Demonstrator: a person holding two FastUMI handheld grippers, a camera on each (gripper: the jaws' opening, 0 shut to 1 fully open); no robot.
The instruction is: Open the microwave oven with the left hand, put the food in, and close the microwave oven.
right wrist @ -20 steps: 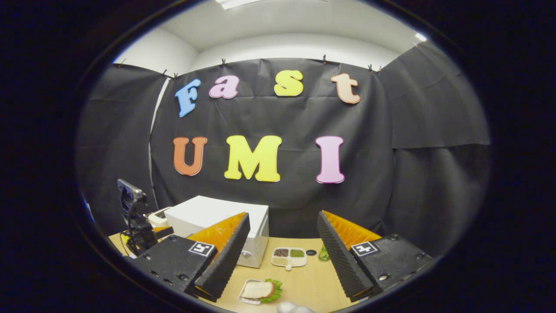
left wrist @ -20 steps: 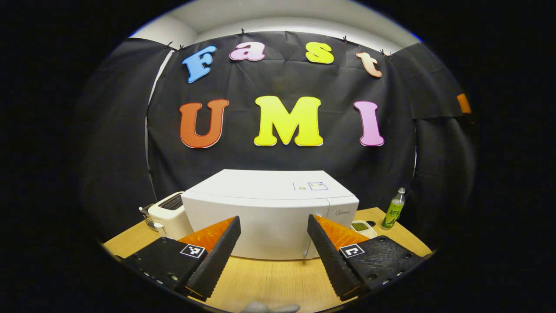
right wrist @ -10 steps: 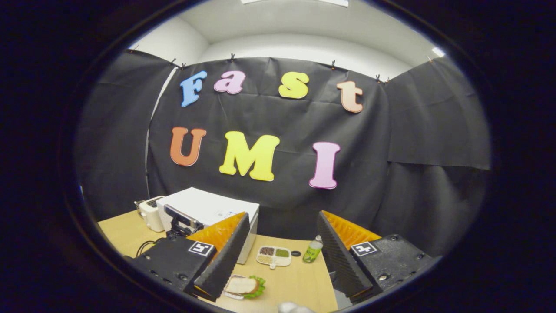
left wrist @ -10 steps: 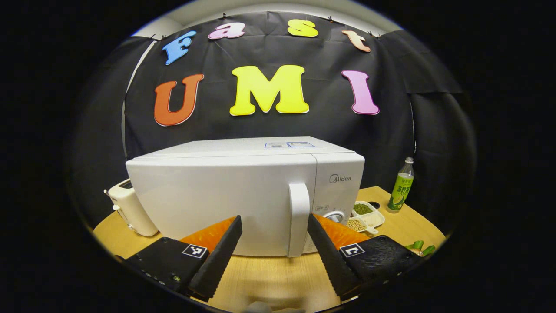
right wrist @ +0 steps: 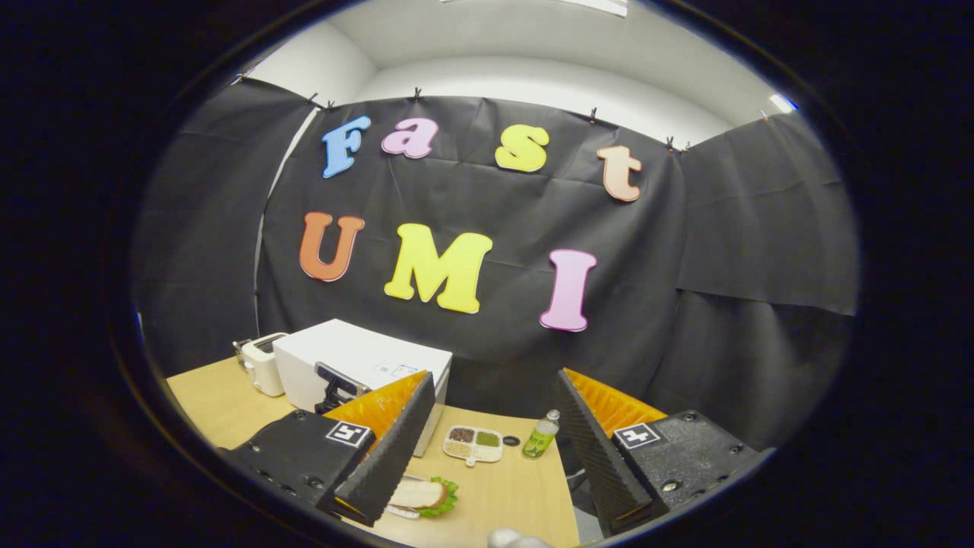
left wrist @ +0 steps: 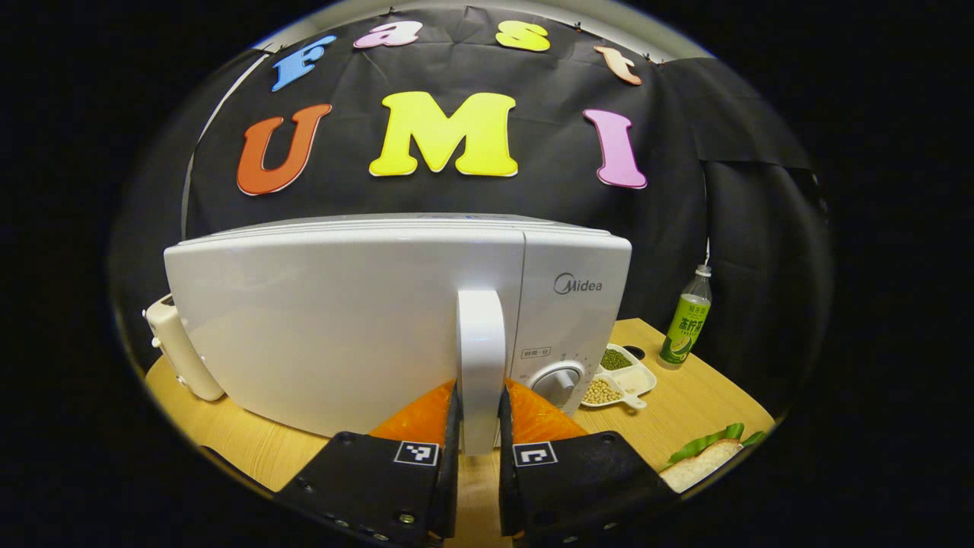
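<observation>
Handle (left wrist: 480,358) of the microwave (left wrist: 380,320) stands upright between my left gripper (left wrist: 478,434) fingers, clamped near its lower end, door shut. My right gripper (right wrist: 487,449) hangs wide open above the sandwich (right wrist: 420,496) on the surface (right wrist: 517,495).
</observation>
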